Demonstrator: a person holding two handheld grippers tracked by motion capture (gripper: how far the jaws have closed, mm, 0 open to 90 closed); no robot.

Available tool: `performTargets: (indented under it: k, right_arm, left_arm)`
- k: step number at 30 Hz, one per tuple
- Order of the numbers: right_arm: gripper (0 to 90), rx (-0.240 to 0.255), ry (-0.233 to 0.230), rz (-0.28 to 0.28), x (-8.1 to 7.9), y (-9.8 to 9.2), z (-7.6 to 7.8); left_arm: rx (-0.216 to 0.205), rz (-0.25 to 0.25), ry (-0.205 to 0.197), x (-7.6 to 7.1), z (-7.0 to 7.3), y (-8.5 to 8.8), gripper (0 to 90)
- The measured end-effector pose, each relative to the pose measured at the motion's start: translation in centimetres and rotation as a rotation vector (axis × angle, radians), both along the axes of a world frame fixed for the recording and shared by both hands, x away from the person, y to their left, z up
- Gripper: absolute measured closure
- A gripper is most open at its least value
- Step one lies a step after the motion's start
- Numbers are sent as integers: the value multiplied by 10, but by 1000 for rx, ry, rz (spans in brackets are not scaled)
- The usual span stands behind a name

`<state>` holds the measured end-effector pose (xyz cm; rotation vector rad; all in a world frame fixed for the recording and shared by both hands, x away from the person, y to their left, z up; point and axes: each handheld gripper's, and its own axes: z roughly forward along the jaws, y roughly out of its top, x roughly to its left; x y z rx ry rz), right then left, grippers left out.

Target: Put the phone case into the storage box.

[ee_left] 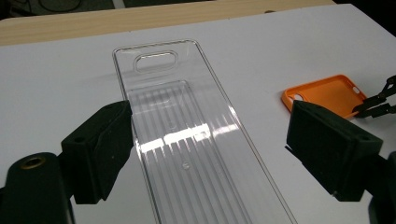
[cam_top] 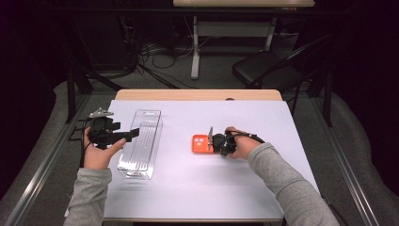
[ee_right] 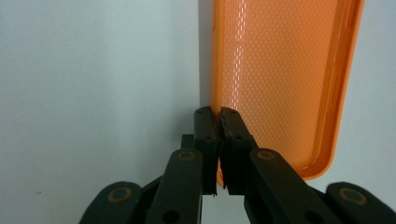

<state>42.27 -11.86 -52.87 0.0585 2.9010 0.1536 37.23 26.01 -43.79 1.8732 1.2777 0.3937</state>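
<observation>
An orange phone case [cam_top: 199,143] lies hollow side up on the white tabletop [cam_top: 202,188], right of centre. My right gripper [cam_top: 212,141] is shut on the case's long rim; in the right gripper view the jaws [ee_right: 218,114] pinch the thin orange wall of the case [ee_right: 280,70] between them. A long clear plastic tray [cam_top: 141,141] lies at the left. My left gripper [cam_top: 134,133] hovers over the tray's left side, open and holding nothing. In the left gripper view the tray [ee_left: 187,154] runs between the wide-apart jaws [ee_left: 210,119], with the case [ee_left: 327,93] and the right gripper [ee_left: 378,100] beyond.
The white sheet covers a wooden table whose far edge [cam_top: 197,94] shows. Beyond it stand a dark folding chair [cam_top: 263,68], another table's leg [cam_top: 195,47] and loose cables on the floor. A metal rail [cam_top: 42,165] runs along the left side.
</observation>
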Motion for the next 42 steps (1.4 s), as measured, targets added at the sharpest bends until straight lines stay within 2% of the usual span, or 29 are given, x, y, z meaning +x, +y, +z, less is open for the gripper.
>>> performTargets:
  k: [11, 12, 13, 26, 31, 32, 42]
  right_arm:
    - [877, 5, 8, 4, 0, -1, 0]
    - [878, -8, 19, -1, 0, -1, 1]
    - [880, 9, 12, -1, 0, -1, 0]
    - [885, 18, 20, -16, 1, -2, 0]
    - [887, 5, 33, -27, 1, -3, 2]
    - [887, 27, 25, -30, 1, -4, 1]
    - [887, 94, 9, -57, -3, -8, 9]
  left_arm:
    - [0, -1, 2, 0, 0, 0, 148]
    - [-1, 1, 1, 0, 0, 0, 148]
    - [-1, 1, 1, 0, 0, 0, 148]
    - [0, -2, 3, 0, 0, 1, 148]
    - [-2, -1, 1, 0, 1, 1, 148]
    - [-2, -1, 0, 0, 1, 1, 148]
    - [-6, 0, -20, -1, 1, 0, 148]
